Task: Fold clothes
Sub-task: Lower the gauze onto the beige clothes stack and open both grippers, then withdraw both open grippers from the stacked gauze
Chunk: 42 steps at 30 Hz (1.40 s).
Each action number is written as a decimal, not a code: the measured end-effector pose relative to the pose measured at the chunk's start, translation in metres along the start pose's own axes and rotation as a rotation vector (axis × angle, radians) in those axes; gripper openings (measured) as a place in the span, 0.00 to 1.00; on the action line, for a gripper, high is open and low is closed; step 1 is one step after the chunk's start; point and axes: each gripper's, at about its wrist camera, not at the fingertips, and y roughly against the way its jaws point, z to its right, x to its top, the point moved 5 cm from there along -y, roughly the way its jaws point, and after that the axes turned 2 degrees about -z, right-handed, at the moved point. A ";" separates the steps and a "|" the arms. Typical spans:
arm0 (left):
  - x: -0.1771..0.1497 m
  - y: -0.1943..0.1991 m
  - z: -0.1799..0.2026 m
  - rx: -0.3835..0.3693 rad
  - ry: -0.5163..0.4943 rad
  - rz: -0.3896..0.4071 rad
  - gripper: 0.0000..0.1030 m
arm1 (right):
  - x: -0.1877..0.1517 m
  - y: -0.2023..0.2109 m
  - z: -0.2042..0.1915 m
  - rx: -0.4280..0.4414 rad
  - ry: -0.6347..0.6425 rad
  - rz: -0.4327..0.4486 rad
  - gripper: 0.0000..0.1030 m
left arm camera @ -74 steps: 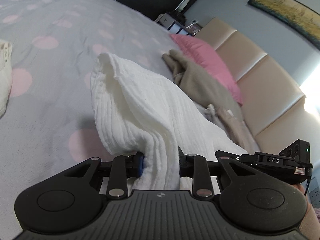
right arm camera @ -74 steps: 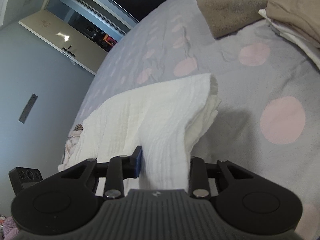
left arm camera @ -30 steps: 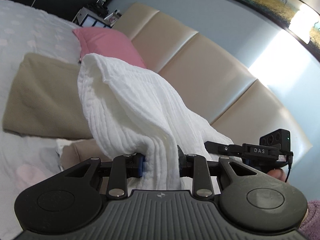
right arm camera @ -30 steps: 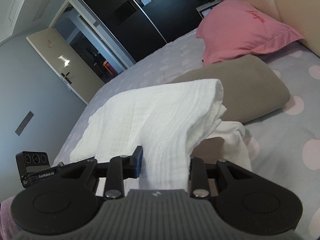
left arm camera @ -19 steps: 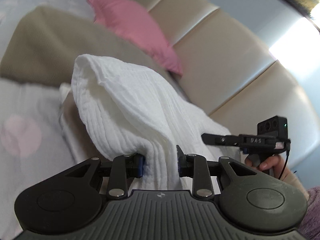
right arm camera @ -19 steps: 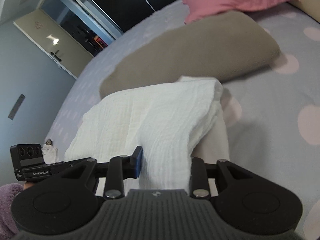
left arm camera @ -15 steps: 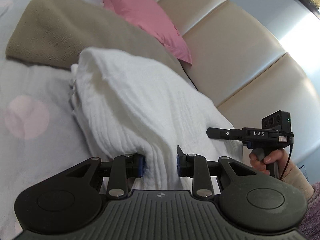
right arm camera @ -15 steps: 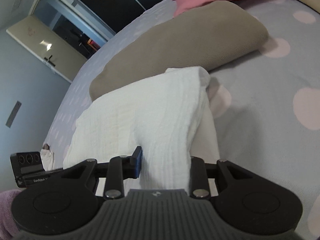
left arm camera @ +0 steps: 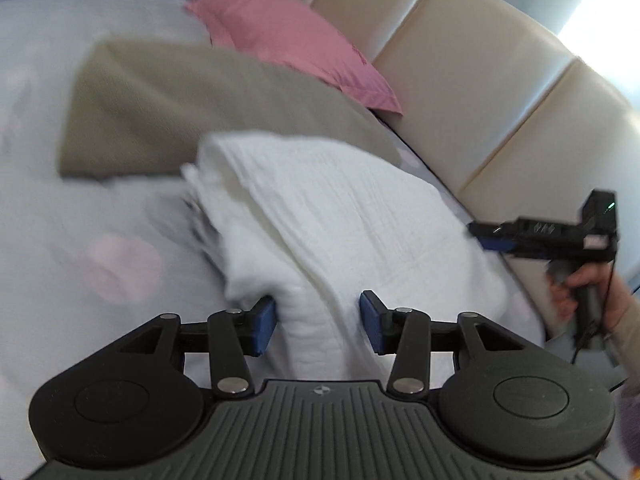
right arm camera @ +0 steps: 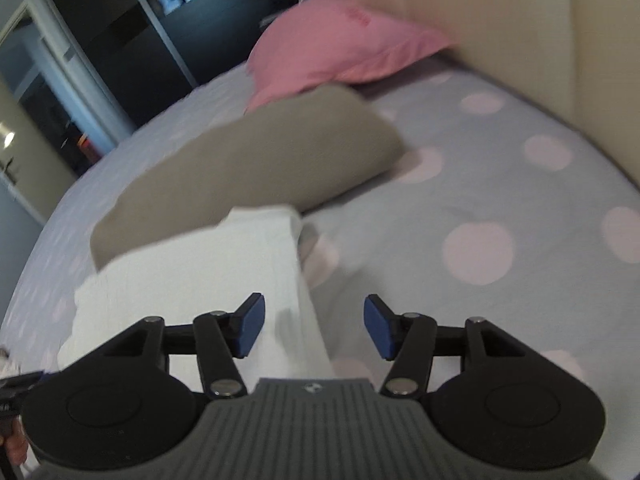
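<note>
Your left tongs (left arm camera: 318, 322) stand wide, the blue pads clear of the white folded cloth (left arm camera: 340, 216) that runs between them. Your right tongs (right arm camera: 314, 330) are wide too, the cloth's edge lying in the gap. The cloth lies flat on the dotted bed (right arm camera: 500, 184), just in front of the tan folded garment (right arm camera: 260, 160) and the pink pillow (right arm camera: 340, 52).

White cloth (left arm camera: 344, 216): ribbed, crinkled weave, matt. Tan cloth (left arm camera: 192, 112): soft, fleecy, matt. Pink pillow (left arm camera: 296, 40): smooth fabric. Sheet (right arm camera: 500, 184): smooth matt fabric, pale dots. Headboard (left arm camera: 472, 76): cream padded leather, slight sheen. Left gripper (left arm camera: 318, 320): matt black plastic, ribbed grip, blue pads, metal pins.
</note>
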 end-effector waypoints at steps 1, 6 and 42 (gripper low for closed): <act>0.002 0.009 0.002 0.030 -0.030 0.014 0.41 | 0.000 0.007 -0.004 -0.005 0.002 0.014 0.56; 0.014 0.035 0.021 0.047 -0.098 0.056 0.41 | -0.017 0.028 -0.047 -0.069 0.131 0.001 0.43; 0.014 -0.065 0.042 0.194 -0.290 -0.129 0.43 | -0.104 -0.035 -0.127 -0.347 0.369 -0.080 0.68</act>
